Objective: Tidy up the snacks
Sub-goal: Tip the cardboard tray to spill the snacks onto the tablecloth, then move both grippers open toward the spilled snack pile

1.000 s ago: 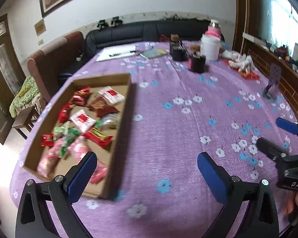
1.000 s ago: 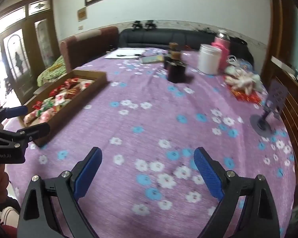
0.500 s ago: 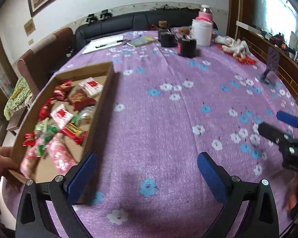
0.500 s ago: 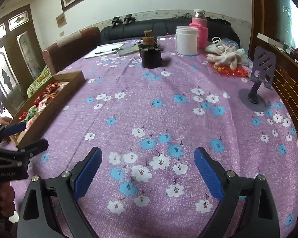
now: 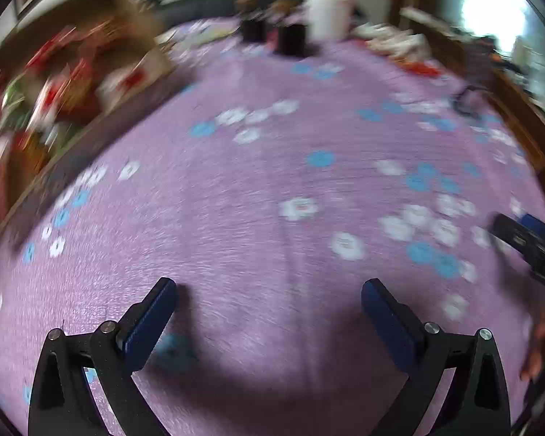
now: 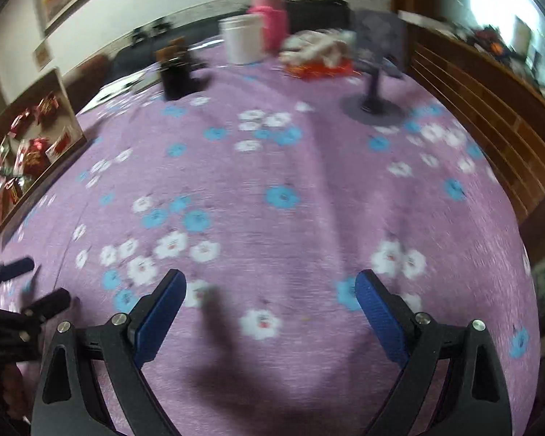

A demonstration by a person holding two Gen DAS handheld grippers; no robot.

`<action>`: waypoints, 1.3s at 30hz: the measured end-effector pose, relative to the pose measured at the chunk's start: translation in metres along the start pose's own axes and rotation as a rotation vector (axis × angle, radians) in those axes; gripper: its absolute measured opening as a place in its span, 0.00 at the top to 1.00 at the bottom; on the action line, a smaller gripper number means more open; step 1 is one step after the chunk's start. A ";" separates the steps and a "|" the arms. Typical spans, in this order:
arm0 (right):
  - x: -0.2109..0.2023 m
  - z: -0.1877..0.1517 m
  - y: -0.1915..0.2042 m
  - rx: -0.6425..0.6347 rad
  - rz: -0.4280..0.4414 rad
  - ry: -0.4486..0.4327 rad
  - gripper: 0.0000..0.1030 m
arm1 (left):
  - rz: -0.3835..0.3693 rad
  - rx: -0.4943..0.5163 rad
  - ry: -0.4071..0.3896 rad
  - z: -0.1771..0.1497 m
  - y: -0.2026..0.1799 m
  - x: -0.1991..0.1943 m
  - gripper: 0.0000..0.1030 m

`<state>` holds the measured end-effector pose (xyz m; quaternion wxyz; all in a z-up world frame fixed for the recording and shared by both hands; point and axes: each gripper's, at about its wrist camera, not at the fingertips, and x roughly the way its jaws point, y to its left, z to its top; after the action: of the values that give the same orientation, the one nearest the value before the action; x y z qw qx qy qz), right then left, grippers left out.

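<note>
A table covered by a purple cloth [image 6: 272, 218] printed with white and blue flowers is seen from both wrist cameras, and both views are smeared by motion blur. The left gripper [image 5: 269, 312] is held low over the cloth with its blue-padded fingers [image 5: 147, 327] spread wide, and only bare cloth is seen between them. The right gripper [image 6: 270, 301] is likewise held above the cloth with its jaws wide apart and nothing between the pads. In the right wrist view the left gripper is seen again at the lower left edge, well apart from the right one. The snacks [image 6: 21, 156], mostly red and green wrappers, are gathered in a shallow cardboard tray [image 6: 67, 109] at the left edge of the table; the tray appears tilted up, its open face turned toward the cameras, though what holds it cannot be told. The tray is well clear of both grippers. At the far end of the table a white jar [image 6: 243, 38] is seen just beside a pink bottle [image 6: 270, 18], with a dark container [image 6: 176, 69] to their left, a pale heap on red wrapping [image 6: 319, 54] to their right, and a grey stand [image 6: 372, 98] nearer the right edge.
</note>
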<state>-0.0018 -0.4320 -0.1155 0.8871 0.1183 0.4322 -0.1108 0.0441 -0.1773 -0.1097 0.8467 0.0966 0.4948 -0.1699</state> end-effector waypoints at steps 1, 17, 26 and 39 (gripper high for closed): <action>0.003 0.001 -0.002 0.015 -0.025 0.013 0.09 | 0.010 -0.016 -0.013 0.003 0.002 0.000 0.00; 0.014 -0.001 0.008 -0.040 -0.089 0.066 0.00 | 0.018 -0.021 -0.071 0.000 0.007 0.001 0.00; 0.014 -0.001 0.008 -0.040 -0.089 0.066 0.00 | 0.018 -0.020 -0.072 0.000 0.006 0.002 0.00; 0.014 0.000 0.008 -0.040 -0.089 0.065 0.00 | 0.018 -0.019 -0.071 0.000 0.006 0.003 0.00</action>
<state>0.0087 -0.4257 -0.1260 0.8690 0.0846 0.4678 -0.1373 0.0476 -0.1724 -0.1119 0.8661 0.0867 0.4652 -0.1609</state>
